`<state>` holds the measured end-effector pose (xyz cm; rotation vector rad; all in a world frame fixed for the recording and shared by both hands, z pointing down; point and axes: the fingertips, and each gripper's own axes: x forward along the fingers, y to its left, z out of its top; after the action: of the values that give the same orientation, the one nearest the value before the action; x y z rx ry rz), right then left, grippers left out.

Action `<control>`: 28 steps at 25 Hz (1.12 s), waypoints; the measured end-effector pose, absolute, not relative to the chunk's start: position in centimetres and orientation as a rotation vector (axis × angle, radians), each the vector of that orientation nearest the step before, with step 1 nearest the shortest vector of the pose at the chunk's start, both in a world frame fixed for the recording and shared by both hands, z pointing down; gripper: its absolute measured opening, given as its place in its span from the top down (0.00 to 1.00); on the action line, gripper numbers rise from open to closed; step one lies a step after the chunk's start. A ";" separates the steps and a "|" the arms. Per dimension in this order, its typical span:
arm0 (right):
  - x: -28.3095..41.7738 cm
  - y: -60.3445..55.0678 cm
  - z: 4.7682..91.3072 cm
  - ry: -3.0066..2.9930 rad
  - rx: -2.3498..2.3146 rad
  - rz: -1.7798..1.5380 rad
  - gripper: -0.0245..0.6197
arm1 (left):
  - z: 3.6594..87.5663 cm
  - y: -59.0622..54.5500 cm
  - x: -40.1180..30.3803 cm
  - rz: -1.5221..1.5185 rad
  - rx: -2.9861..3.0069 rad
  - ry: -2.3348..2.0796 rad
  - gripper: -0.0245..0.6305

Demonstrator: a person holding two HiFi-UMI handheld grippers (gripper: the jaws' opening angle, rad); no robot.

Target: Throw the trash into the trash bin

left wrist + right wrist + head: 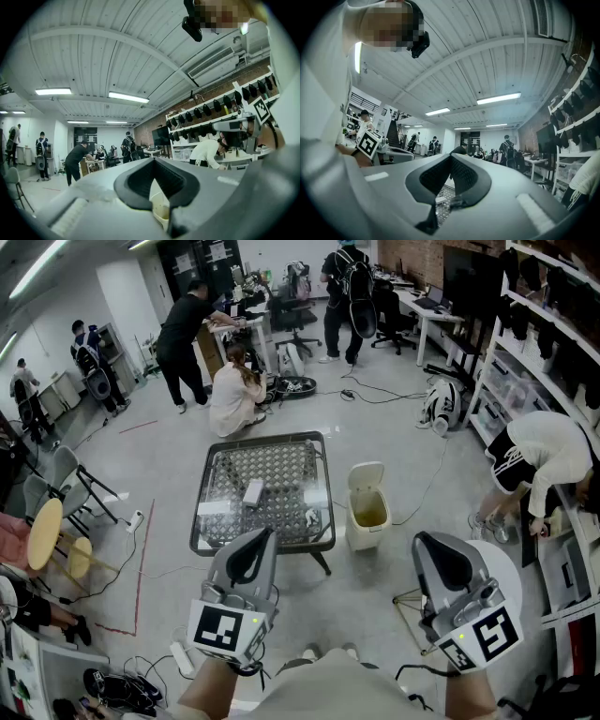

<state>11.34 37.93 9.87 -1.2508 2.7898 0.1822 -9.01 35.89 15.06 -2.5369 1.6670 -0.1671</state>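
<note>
- Head view: left gripper [261, 542] and right gripper [429, 547] sit nearest the lens, held level side by side at the bottom of frame. Both sets of jaws are closed with nothing in them. Reads as a carry or start posture, not a grasp.
- Beyond them is the dark-framed low table [272, 465] with a mesh-patterned top. The white crumpled trash pieces [253, 491] are scattered on it, well apart from either gripper. Nothing picked yet.
- The cream plastic trash bin [366, 535] stands on the floor just beside the table's right edge. Its lid is tipped up, so a drop needs no lid handling, and the carry from the table is short.
- Left gripper view: jaw tips meet [153, 161] with no object between them. The bin's open mouth [161, 208] shows through the gap below, so this gripper points roughly at the bin.
- Right gripper view: jaws pressed together [451, 159], empty. The table's mesh top [440, 211] shows through the slot with pale scraps on it. This one is aimed at the table, so it is the likelier pick hand. It has to open its jaws first.
</note>
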 end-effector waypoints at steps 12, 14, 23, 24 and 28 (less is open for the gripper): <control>13.6 37.6 10.4 2.744 -1.260 0.130 0.96 | 15.0 35.8 -7.1 -0.193 -2.529 1.679 0.96; 14.5 37.2 10.4 2.721 -1.290 0.129 0.95 | 15.1 35.8 -6.7 -0.199 -2.527 1.689 0.96; 17.3 37.3 11.9 2.767 -1.241 0.093 0.60 | 16.5 36.1 -3.7 -0.207 -2.529 1.707 0.96; 17.3 37.3 12.1 2.772 -1.233 0.082 0.60 | 16.6 36.1 -3.6 -0.214 -2.529 1.710 0.96; 17.2 37.0 12.7 2.798 -1.180 0.066 0.61 | 16.7 35.8 -3.7 -0.218 -2.519 1.730 0.96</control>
<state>17.22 37.05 12.68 -1.1802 2.7982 0.0662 -3.67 35.81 16.67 -2.5192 1.7300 -0.2183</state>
